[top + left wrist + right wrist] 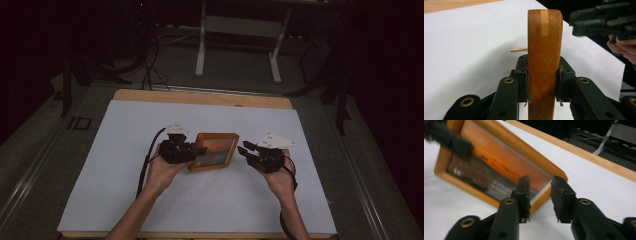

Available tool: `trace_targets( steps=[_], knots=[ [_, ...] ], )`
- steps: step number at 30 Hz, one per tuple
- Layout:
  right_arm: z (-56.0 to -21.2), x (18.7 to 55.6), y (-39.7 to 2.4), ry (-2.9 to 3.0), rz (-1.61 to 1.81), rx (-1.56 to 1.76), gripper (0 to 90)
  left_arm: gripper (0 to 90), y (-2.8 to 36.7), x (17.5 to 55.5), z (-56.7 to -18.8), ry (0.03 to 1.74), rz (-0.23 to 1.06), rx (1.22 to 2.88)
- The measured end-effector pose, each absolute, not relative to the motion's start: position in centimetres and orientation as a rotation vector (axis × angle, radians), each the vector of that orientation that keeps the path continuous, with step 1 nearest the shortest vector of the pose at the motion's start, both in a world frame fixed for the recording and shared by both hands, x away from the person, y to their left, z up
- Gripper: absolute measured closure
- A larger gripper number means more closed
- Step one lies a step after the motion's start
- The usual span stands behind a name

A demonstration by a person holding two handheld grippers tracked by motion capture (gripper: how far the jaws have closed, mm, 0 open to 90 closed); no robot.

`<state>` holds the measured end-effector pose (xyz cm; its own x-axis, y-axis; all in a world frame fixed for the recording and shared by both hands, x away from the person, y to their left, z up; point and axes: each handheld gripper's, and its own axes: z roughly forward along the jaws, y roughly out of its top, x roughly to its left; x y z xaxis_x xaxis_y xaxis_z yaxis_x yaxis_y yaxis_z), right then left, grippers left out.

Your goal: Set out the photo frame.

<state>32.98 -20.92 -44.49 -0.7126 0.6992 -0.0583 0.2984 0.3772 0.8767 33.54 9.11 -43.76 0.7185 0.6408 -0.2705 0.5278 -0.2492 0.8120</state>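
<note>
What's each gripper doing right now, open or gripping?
Left gripper: shut on the wooden picture frame, clamped on its edge.
Right gripper: open, jaws apart at the frame's corner, not gripping it.

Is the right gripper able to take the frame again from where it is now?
Probably yes: the right gripper stands open close to the frame's free edge, nothing between them; the left gripper clamps the other edge.

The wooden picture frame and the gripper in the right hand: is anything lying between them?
Nothing: the high view shows bare white sheet between the picture frame and the right gripper. In the right gripper view, its open jaws straddle the frame's corner.
</note>
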Motion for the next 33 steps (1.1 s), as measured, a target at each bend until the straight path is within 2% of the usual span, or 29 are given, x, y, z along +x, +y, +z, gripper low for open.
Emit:
trace_targets(
  steps=[7,15,21,22,27,33],
  knots=[
    [-44.3,32.8,-19.8,2.287,1.324,0.769,51.9,69.3,10.6,33.3,-41.2,0.789,0.161,1.991],
    [-44.6,32.9,-17.9,2.370,1.360,0.675,43.9,69.1,10.0,33.0,-41.0,0.691,0.187,2.028],
    [-44.6,32.9,-16.7,2.396,1.381,0.599,34.9,69.1,9.0,32.6,-40.6,0.588,0.224,2.078],
    [-44.6,32.8,-16.6,2.400,1.398,0.573,30.6,69.1,8.9,32.6,-40.6,0.567,0.217,2.084],
    [-44.8,33.0,-16.3,2.422,1.464,0.549,27.1,69.1,8.6,32.3,-40.7,0.463,0.153,2.080],
    [-45.3,33.0,-16.0,2.465,1.481,0.514,27.3,68.7,8.5,32.5,-40.8,0.458,0.136,2.061]
  ],
)
